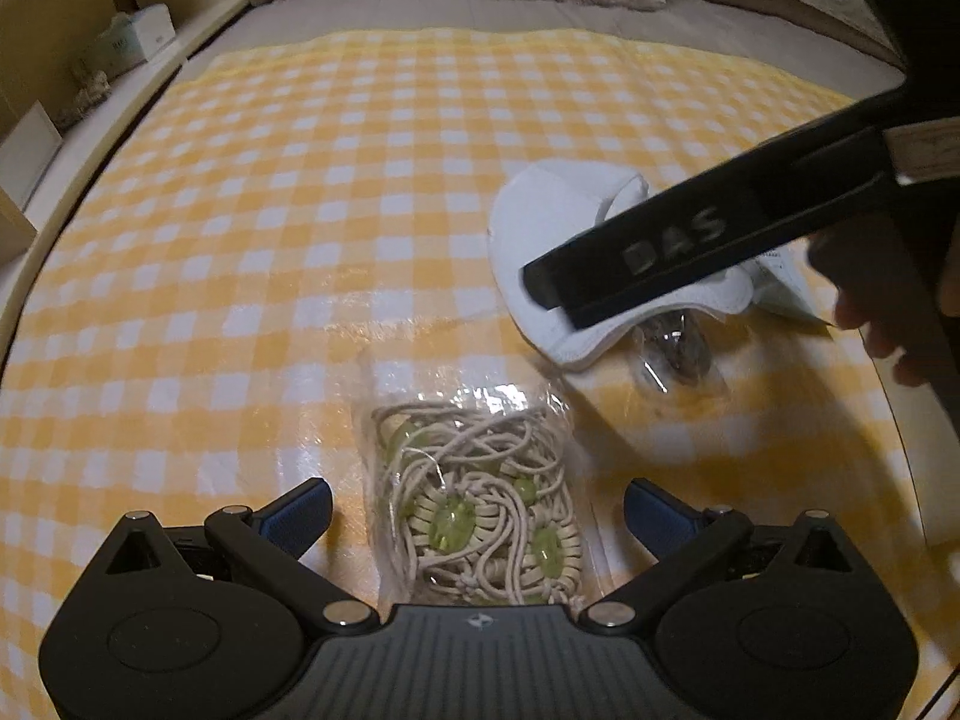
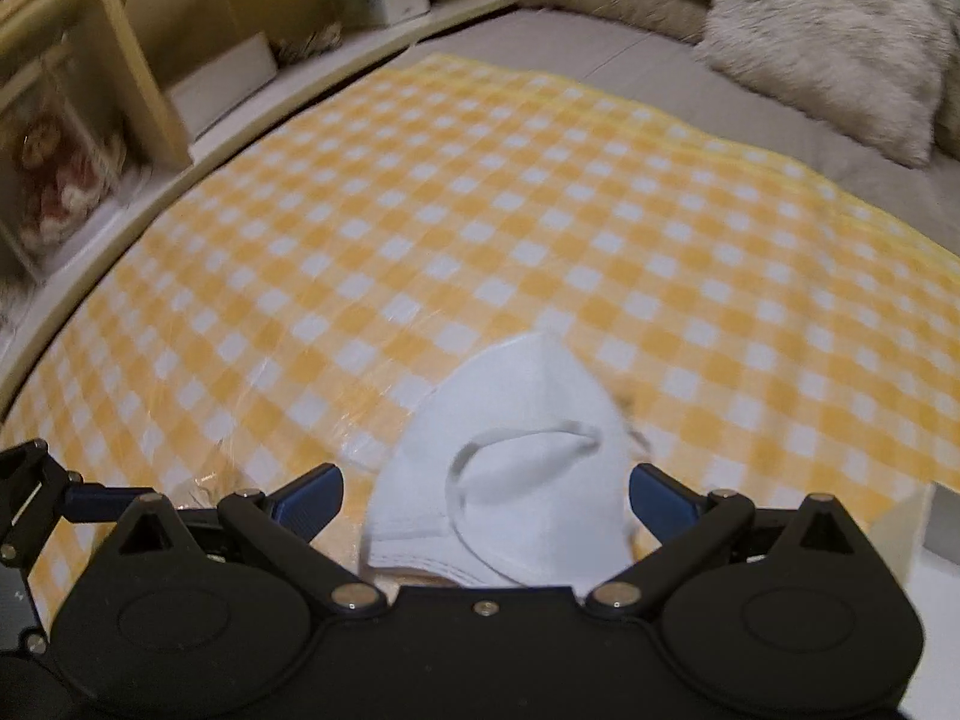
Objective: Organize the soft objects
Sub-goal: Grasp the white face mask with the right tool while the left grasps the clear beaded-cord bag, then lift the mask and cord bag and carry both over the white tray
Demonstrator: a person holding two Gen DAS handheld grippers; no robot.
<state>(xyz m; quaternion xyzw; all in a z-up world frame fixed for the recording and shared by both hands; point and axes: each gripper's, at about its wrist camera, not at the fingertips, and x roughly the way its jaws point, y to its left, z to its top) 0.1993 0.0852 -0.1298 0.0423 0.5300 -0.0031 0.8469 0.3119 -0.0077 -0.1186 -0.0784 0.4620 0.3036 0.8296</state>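
A clear bag of beige cord with green beads (image 1: 480, 498) lies on the yellow checked cloth (image 1: 300, 210), between the open fingers of my left gripper (image 1: 477, 510). A white face mask (image 1: 540, 228) lies further right, with a small clear packet (image 1: 678, 348) beside it. The right gripper's black body (image 1: 690, 240) hangs over the mask. In the right wrist view the mask (image 2: 516, 468) with its ear loop sits between the open fingers of my right gripper (image 2: 486, 495). The left gripper's finger (image 2: 96, 501) shows at the left edge.
The cloth (image 2: 540, 210) covers a grey bed (image 2: 600, 54) with furry pillows (image 2: 828, 42) at the head. Wooden shelves (image 2: 150, 78) with boxes and a doll run along the left. A white box (image 2: 912, 534) sits at the right edge.
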